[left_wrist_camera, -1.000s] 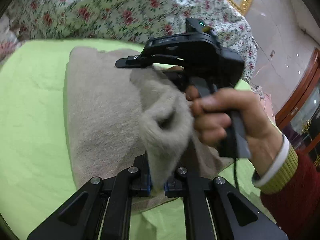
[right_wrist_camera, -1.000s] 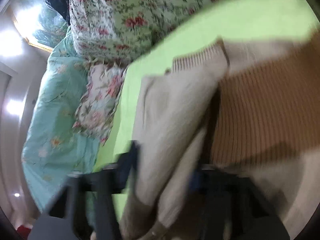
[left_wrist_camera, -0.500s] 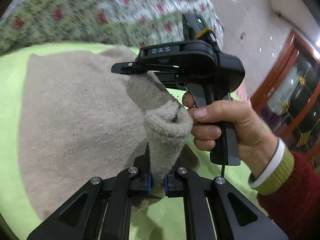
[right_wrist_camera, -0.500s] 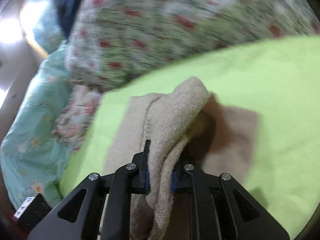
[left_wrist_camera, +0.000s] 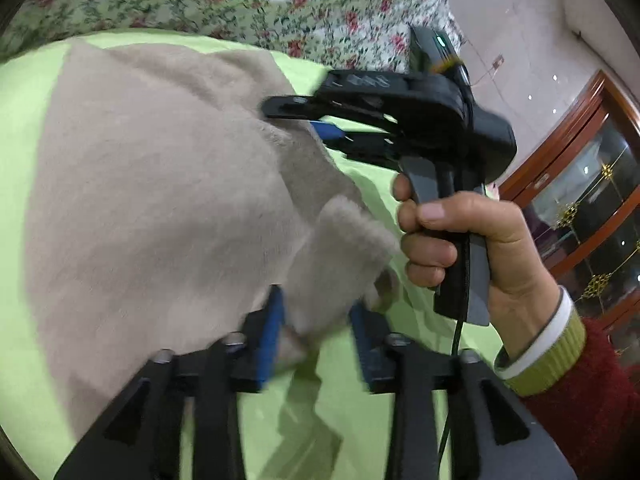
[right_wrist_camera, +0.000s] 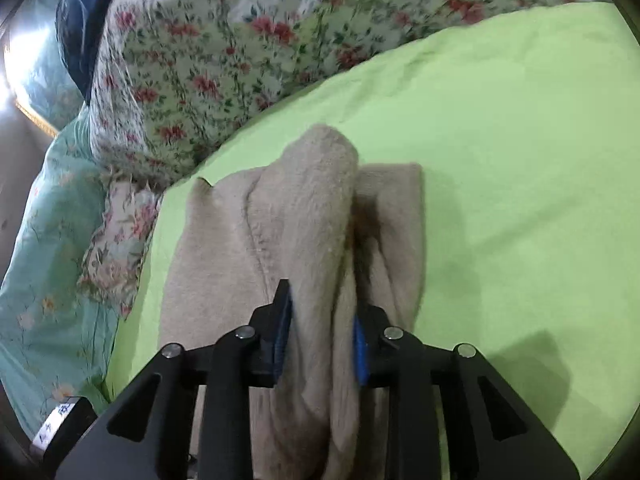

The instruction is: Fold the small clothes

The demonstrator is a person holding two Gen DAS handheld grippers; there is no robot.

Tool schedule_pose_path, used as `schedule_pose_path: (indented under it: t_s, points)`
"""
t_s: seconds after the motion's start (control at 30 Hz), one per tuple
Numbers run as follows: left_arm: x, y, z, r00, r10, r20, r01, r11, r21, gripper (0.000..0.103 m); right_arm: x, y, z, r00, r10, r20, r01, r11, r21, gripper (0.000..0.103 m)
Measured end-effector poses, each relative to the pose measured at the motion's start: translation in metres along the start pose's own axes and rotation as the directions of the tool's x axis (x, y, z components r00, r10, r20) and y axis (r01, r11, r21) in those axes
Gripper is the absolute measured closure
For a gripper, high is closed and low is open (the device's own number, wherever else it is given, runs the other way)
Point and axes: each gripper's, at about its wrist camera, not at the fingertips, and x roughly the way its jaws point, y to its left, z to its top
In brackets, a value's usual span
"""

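Left wrist view: the left gripper (left_wrist_camera: pixel 316 340) has let go; its jaws, clamped on a bunched fold half a second ago, now stand apart, with the beige fuzzy knitted garment (left_wrist_camera: pixel 160 200) slumping loose between the blue pads (left_wrist_camera: pixel 270 340); the garment lies spread over the lime-green bed sheet (left_wrist_camera: pixel 24 120), its far edge near the floral quilt (left_wrist_camera: pixel 248 4) at the bed's far side; the right gripper (left_wrist_camera: pixel 320 128), held in the person's right hand (left_wrist_camera: pixel 452 240), sits at the garment's right edge, and here I cannot tell its jaws' state.

Right wrist view: the right gripper's (right_wrist_camera: pixel 320 340) jaws have widened too and now stand a little apart, the thick rolled fold of the garment (right_wrist_camera: pixel 312 220) filling the gap but seemingly not pinched; the fold lies doubled over the lower layer on the sheet (right_wrist_camera: pixel 500 140), with the teal floral bedding (right_wrist_camera: pixel 48 240) off the bed's left edge.

Judgement: this fold looks laid down and released; both grippers appear free to withdraw and regrasp for the next fold.
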Motion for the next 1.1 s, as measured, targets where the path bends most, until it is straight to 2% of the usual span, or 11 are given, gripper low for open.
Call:
schedule_pose_path:
  t_s: [0.03, 0.1, 0.17, 0.3, 0.37, 0.43, 0.53, 0.73, 0.9, 0.97, 1.1]
  points:
    - [-0.013, 0.0, -0.009, 1.0, 0.014, 0.013, -0.014, 1.0, 0.01, 0.051, -0.008, 0.001, -0.005, 1.0, -0.007, 0.013, 0.007, 1.0, 0.003, 0.057]
    - [-0.035, 0.0, -0.024, 0.999, 0.035, 0.028, -0.035, 0.999, 0.01, 0.045, -0.03, 0.005, -0.022, 0.999, -0.005, 0.054, 0.005, 1.0, 0.005, 0.043]
    - [-0.057, 0.008, -0.039, 0.999, 0.034, 0.036, -0.034, 0.999, -0.01, 0.037, -0.047, 0.011, -0.039, 0.997, 0.003, 0.077, -0.003, 1.0, 0.0, 0.04]
    - [-0.089, 0.024, -0.05, 0.996, 0.06, 0.06, -0.058, 0.998, -0.038, 0.031, -0.06, 0.018, -0.054, 0.998, 0.004, 0.062, -0.003, 1.0, -0.009, 0.036]
    - [-0.1, 0.038, -0.046, 0.994, 0.077, 0.073, -0.073, 0.996, -0.059, 0.022, -0.061, 0.019, -0.054, 0.998, 0.012, 0.06, -0.01, 1.0, -0.024, 0.033]
    - [-0.104, 0.053, -0.036, 0.993, 0.083, 0.084, -0.075, 0.993, -0.095, 0.022, -0.058, 0.016, -0.052, 0.999, 0.019, 0.049, -0.017, 0.999, -0.033, 0.029]
    - [-0.101, 0.079, -0.02, 0.996, 0.058, 0.068, -0.047, 0.988, -0.15, 0.022, -0.049, 0.006, -0.05, 1.0, 0.008, 0.02, -0.008, 1.0, -0.029, 0.029]
    - [-0.081, 0.117, 0.012, 0.998, 0.063, -0.019, -0.066, 0.977, -0.202, 0.022, -0.028, -0.016, -0.046, 0.997, 0.033, -0.07, -0.031, 0.999, 0.029, 0.029]
    - [-0.058, 0.14, 0.04, 0.996, -0.016, -0.084, -0.009, 0.956, -0.292, 0.022, -0.014, -0.027, -0.038, 0.993, 0.049, -0.105, -0.039, 0.994, 0.102, 0.029]
    - [-0.043, 0.15, 0.046, 0.993, -0.027, -0.116, -0.011, 0.947, -0.322, 0.022, -0.007, -0.025, -0.034, 0.991, 0.042, -0.127, -0.03, 0.995, 0.094, 0.029]
    - [-0.017, 0.163, 0.046, 0.987, -0.102, -0.124, 0.048, 0.924, -0.379, 0.019, 0.01, -0.017, -0.028, 0.987, 0.018, -0.16, -0.011, 0.999, 0.044, 0.029]
